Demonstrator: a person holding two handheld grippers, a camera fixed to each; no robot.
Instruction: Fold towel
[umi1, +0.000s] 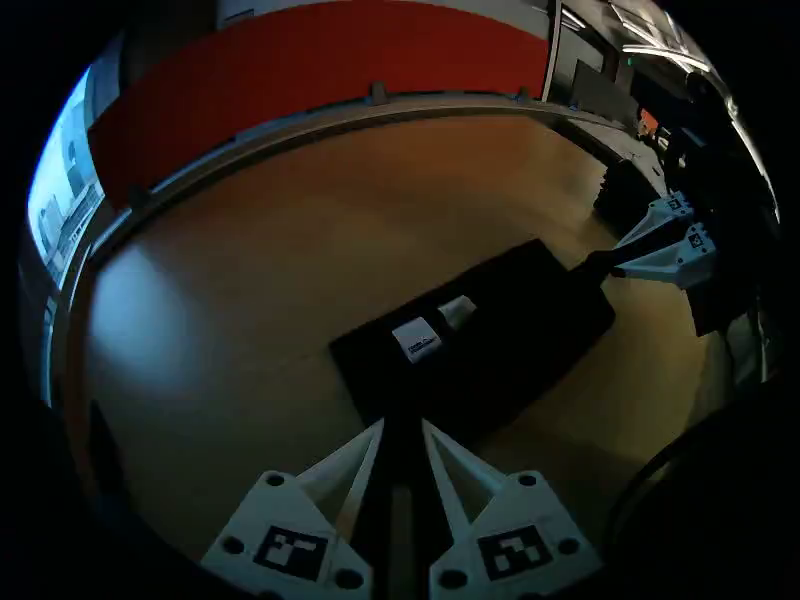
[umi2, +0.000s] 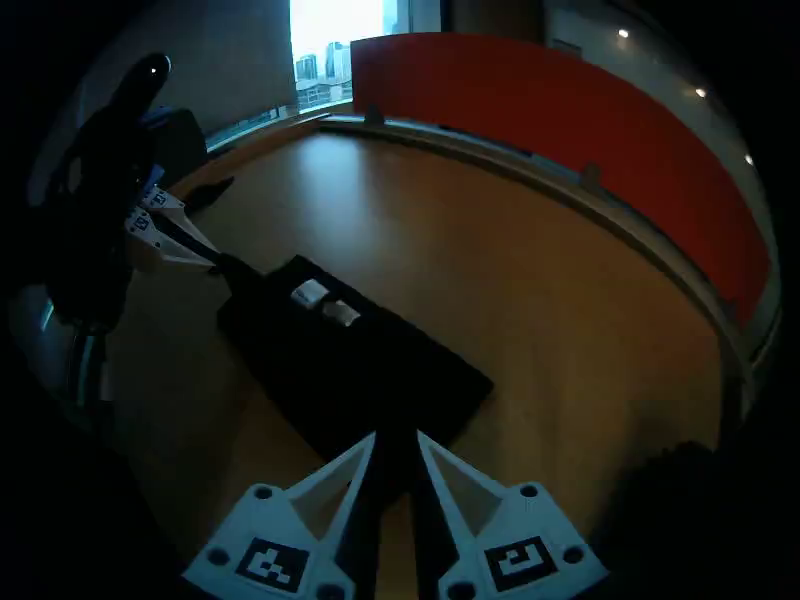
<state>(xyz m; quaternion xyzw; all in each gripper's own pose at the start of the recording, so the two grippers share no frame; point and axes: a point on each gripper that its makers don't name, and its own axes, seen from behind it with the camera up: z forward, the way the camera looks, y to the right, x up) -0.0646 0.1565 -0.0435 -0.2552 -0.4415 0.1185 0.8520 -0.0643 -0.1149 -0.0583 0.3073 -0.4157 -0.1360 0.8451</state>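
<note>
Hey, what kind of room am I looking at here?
Probably an office or meeting room: a long wooden desk backed by a red partition panel, a window onto city high-rises, and ceiling strip lights.

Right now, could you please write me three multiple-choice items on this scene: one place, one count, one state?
1. Where does the towel lie? A on the floor; B on the wooden table; C over a chair.
2. How many white tags show on it? A none; B five; C two.
3. How does the left claw stand? A closed on the towel's edge; B wide open, clear of the towel; C closed on a cup.
Answers: 1 B, it lies flat on the tabletop; 2 C, two pale tags sit side by side; 3 A, dark cloth is pinched in its narrow gap.
</note>
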